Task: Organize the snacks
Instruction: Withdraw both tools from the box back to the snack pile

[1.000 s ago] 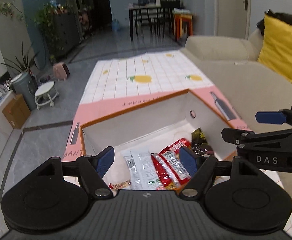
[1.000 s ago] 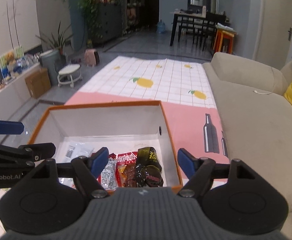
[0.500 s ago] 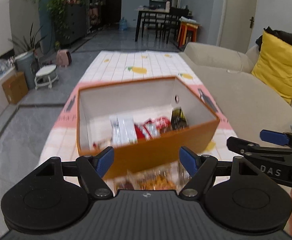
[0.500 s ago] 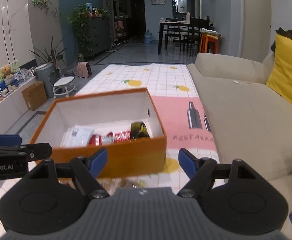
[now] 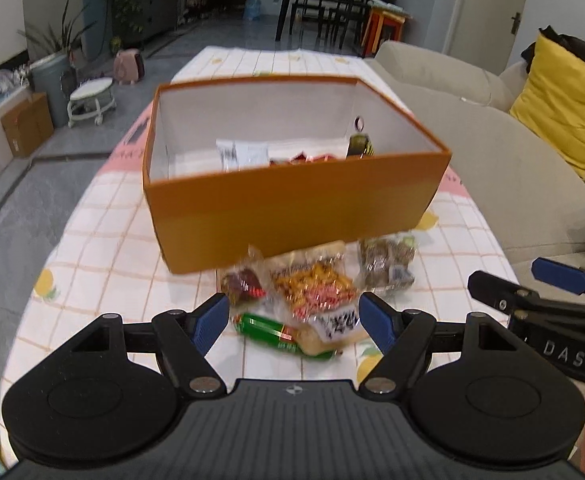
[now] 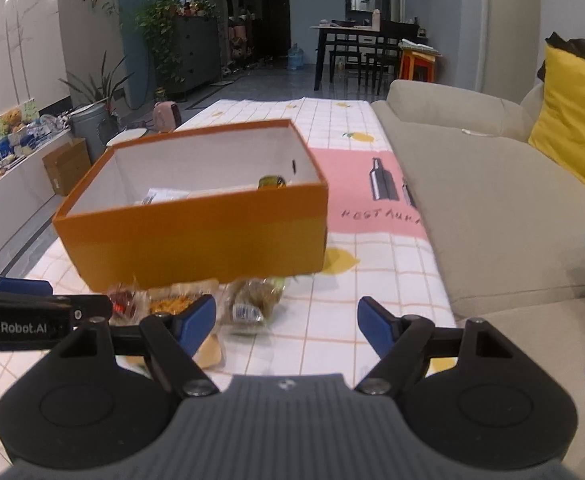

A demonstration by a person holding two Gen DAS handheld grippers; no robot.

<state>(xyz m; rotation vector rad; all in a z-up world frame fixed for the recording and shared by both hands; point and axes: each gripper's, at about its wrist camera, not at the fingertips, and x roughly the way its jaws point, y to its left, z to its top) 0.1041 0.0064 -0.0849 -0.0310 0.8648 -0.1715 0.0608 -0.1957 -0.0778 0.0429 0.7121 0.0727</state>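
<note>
1. I held my left gripper (image 5: 294,316) low in the frame with its blue pads spread wide and nothing between them. It hung over a loose pile of snack packets on the checked tablecloth (image 5: 104,248).
2. My right gripper (image 6: 286,320) stood equally agape and empty, at the bottom centre of its own view.
3. The orange box (image 5: 292,208) filled the middle of the left view, open at the top. A white packet (image 5: 242,154), some red wrappers and a dark packet (image 5: 359,145) already lay inside it.
4. Outside the box, just in front of its near wall, lay the unsorted snacks: a clear bag of orange pieces (image 5: 318,280), a small red packet (image 5: 244,284) to its left, a brownish bag (image 5: 388,266) to its right, and a green-wrapped stick (image 5: 276,332) nearest me.
5. By my reading, the step in hand was picking the next loose snack, with the sorting partly done.
6. The next move, I judged, called for lowering the left gripper onto the green stick or the orange bag, closing on a firm edge, then lifting it clear over the near wall.
7. The bags overlapped, so I reckoned a careless pinch might drag two at once.
</note>
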